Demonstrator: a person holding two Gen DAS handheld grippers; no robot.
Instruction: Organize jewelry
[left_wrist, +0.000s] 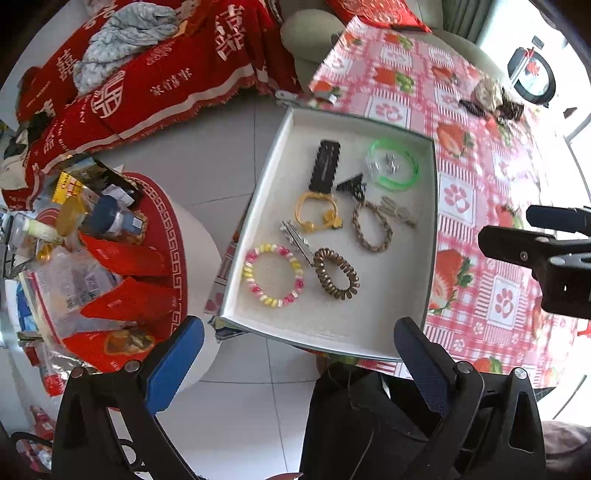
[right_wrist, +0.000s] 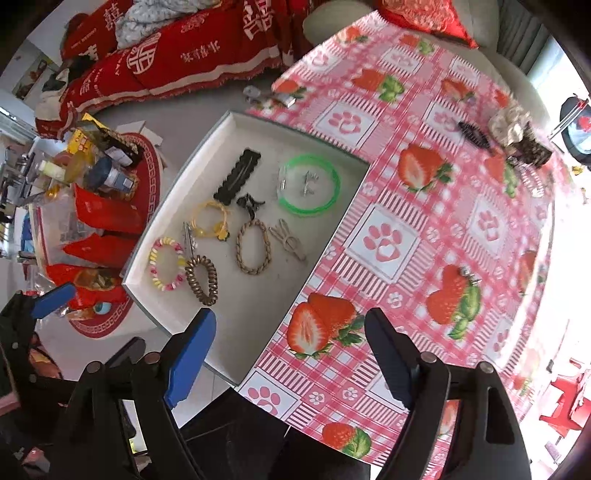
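Left wrist view looks down on a shallow white tray (left_wrist: 258, 177) that overhangs the near-left edge of the counter (left_wrist: 480, 177), with tiled floor below the overhang. Inside lie a pink-and-yellow bead bracelet (left_wrist: 272, 275), a brown coil hair tie (left_wrist: 336, 273), a braided loop (left_wrist: 372, 226), a yellow hair tie (left_wrist: 318, 216), a black snap clip (left_wrist: 325, 166) and a green bangle (left_wrist: 395, 164). The left gripper (left_wrist: 299, 358) hangs above the tray's near rim, its fingers spread wide with nothing between them. The right gripper (right_wrist: 291, 354) likewise stands open and empty over the tray's corner and the strawberry-print cloth.

Pieces not yet sorted sit well apart: a small silvery piece (right_wrist: 466, 275) on a printed strawberry, a dark hair clip (right_wrist: 474, 134) and a pale scrunchie (right_wrist: 509, 123) near the far edge.

The main risk, I judge, is the tray itself: pressing down on its overhanging part or catching its rim could tip it off the counter and spill everything. The silvery piece is tiny and flat, so the fingers may slide over it or flick it away. The busy cloth pattern also makes small items easy to miss. Reaching far across could drag an arm over the tray.
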